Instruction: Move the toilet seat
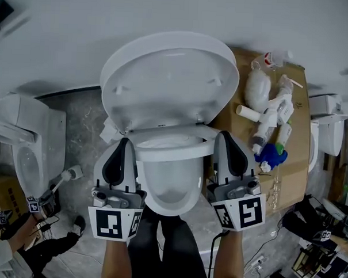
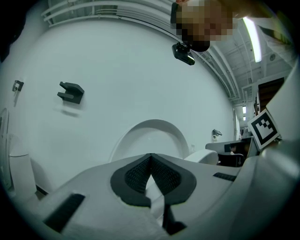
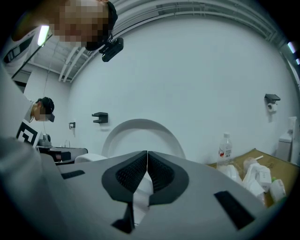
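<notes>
Now | left tongs (image 2: pixel 150 157), right tongs (image 3: pixel 146 153) pressed together | bowl (image 1: pixel 172 187): head view only

Grey floor (image 1: pixel 71 114), toilet (image 1: pixel 172 190) standing mid-scene, second toilet (image 1: pixel 24 152) at left, third toilet (image 1: pixel 327 131) far right, flattened cardboard (image 1: pixel 296 164) right of centre bearing bottles (image 1: pixel 275 117)

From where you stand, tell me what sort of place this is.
Probably a test room or showroom, not a home bathroom: the open toilet has another toilet close on its left, cardboard strewn with bottles lies beside it, and cables trail across the floor.
</notes>
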